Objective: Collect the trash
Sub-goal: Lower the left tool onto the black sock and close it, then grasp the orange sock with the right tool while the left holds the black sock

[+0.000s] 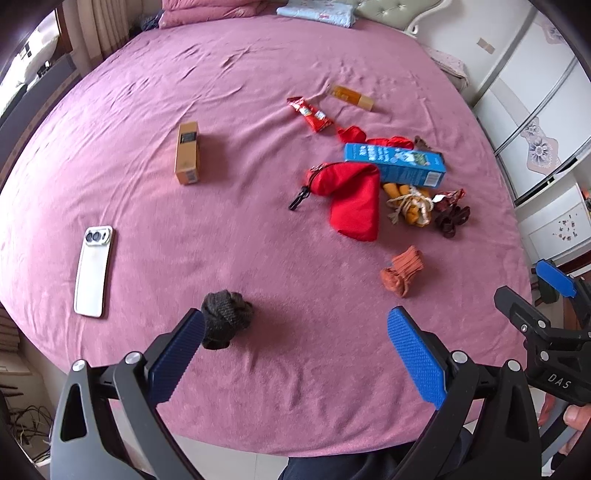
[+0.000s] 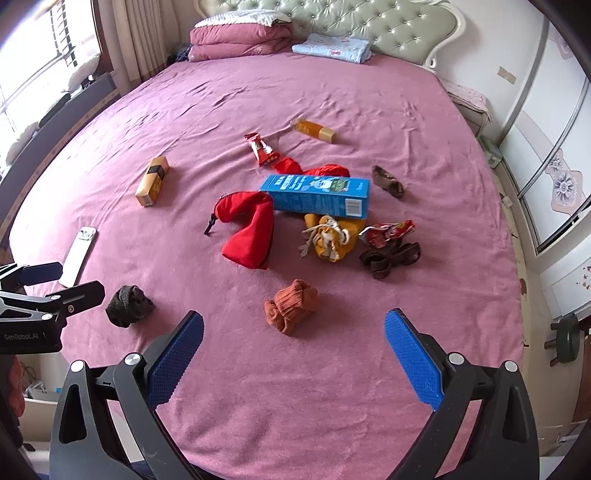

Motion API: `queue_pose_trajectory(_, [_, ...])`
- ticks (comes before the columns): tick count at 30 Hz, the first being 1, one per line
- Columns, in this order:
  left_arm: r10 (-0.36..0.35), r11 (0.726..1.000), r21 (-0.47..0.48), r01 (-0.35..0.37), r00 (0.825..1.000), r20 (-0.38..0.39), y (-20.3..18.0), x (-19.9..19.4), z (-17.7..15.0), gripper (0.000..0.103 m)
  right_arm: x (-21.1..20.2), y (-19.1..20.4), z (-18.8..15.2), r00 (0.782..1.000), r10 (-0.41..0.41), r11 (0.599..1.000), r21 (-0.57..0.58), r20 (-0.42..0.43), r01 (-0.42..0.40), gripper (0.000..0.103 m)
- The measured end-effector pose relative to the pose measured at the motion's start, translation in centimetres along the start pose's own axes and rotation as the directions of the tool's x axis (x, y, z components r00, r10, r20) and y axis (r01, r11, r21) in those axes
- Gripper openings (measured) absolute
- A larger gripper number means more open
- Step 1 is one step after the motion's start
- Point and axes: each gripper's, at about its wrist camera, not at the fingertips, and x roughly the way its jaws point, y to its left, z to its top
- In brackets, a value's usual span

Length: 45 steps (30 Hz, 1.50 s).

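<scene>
Trash lies on the pink bed: a blue carton, a red snack wrapper, a crumpled red wrapper and a brown box. My left gripper is open above the near edge of the bed, beside a dark sock ball. My right gripper is open and empty, just short of an orange sock ball. Each gripper shows in the other's view, the right and the left.
A white phone lies at the left. A red pouch, a yellow drawstring bag, brown straps and an amber bottle lie mid-bed. Pillows and folded quilts sit at the headboard.
</scene>
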Motion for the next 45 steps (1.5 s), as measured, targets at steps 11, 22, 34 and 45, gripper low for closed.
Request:
queue_pose_trajectory(11, [0.015,0.999,-0.037,-0.018,0.996,-0.083,3.7,5.6,-0.8,0.099,5.7,1.4,0.1,0.997,0.03,1.0,-0.001,-0.064,-0.03,0.094])
queue_pose_trajectory(22, [0.03,0.997,-0.063,-0.041,0.985,-0.169,6.2,12.4,-0.5,0.099,9.7,1.9,-0.2,0.991,0.032,0.999,0.005,-0.131,-0.031,0.094])
queue_pose_trajectory(34, [0.014,0.996,-0.087,-0.038,0.965,-0.263,7.8,17.5,-1.1,0.076,11.6,1.0,0.0,0.986,0.02,0.999,0.031,-0.163,-0.016,0.094])
queue_pose_trajectory(45, [0.005,0.995,-0.094,-0.031,0.963,-0.268,6.3,18.2,-0.5,0.049,15.4,-0.5,-1.0,0.972,-0.005,0.999,0.039,-0.237,0.015,0.094])
